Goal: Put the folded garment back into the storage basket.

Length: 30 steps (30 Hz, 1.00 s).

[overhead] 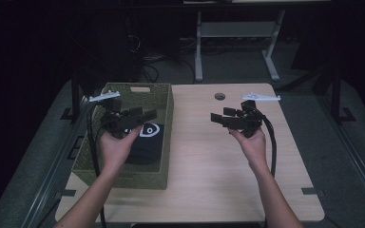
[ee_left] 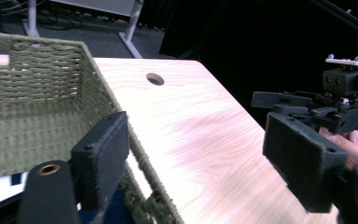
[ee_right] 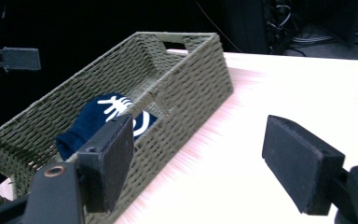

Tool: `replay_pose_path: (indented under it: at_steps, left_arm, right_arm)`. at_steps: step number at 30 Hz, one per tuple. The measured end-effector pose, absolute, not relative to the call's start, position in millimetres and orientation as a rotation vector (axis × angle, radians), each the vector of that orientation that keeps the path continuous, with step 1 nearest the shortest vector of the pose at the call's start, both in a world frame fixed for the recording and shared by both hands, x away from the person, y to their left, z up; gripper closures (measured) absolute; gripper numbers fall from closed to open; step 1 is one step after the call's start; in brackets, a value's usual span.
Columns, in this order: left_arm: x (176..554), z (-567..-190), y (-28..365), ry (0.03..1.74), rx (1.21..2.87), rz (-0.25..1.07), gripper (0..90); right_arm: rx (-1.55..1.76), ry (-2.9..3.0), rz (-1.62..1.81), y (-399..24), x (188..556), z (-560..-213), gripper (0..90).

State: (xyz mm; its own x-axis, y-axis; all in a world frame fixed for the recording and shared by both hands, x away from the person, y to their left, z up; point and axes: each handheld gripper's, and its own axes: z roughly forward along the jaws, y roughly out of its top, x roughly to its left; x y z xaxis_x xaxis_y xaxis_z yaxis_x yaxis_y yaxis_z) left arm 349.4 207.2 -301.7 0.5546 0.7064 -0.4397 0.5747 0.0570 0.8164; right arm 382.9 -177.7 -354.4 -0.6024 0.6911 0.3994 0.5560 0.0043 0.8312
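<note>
Evidently both sets of tongs are released and empty: the left tongs point(overhead: 141, 115) hang above the woven basket point(overhead: 167, 137) with their pads spread and nothing between them, and the right tongs point(overhead: 219, 117) hover over the bare surface point(overhead: 204, 156) with pads just as far apart, pointing toward nine o'clock at the basket. In the left gripper view the pads point(ee_left: 103, 154) frame the basket's near wall point(ee_left: 42, 116) and open wood beyond, with the other hand's tongs point(ee_left: 279, 100) at three o'clock. In the right gripper view the pads point(ee_right: 109, 158) stand wide with only the basket point(ee_right: 186, 93) and the surface point(ee_right: 261, 93) between them. Moving outward, the dark blue garment with white print point(overhead: 145, 142) lies folded on the basket's floor, toward its near end, at about five o'clock of the left tongs and touched by neither. The right gripper view shows the same garment point(ee_right: 102, 116) lying low against the basket's wall. The basket sits on the left half of the surface, at nine o'clock of the cable hole point(overhead: 219, 96). Judging by this, the stowing looks done: the garment is inside, the grip let go, and no other loose item waits on the wood. What seems left is only drawing both hands clear.
</note>
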Motion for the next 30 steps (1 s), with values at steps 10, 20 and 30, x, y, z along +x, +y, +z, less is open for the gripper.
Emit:
replay_pose_path:
  at_steps: [10, 20, 30]
  left_arm:
    - [349, -306, 182, 1.071, 1.627, 0.121, 17.6]
    - [348, -310, 157, 1.032, 1.64, 0.104, 15.9]
    - [347, -315, 133, 0.994, 1.658, 0.082, 15.9]
  right_arm:
    - [1.379, 2.129, 1.638, -201, 379, -361, 21.7]
    - [1.374, 2.117, 1.564, -222, 375, -363, 20.5]
    - [1.403, 2.115, 1.529, -245, 369, -378, 19.0]
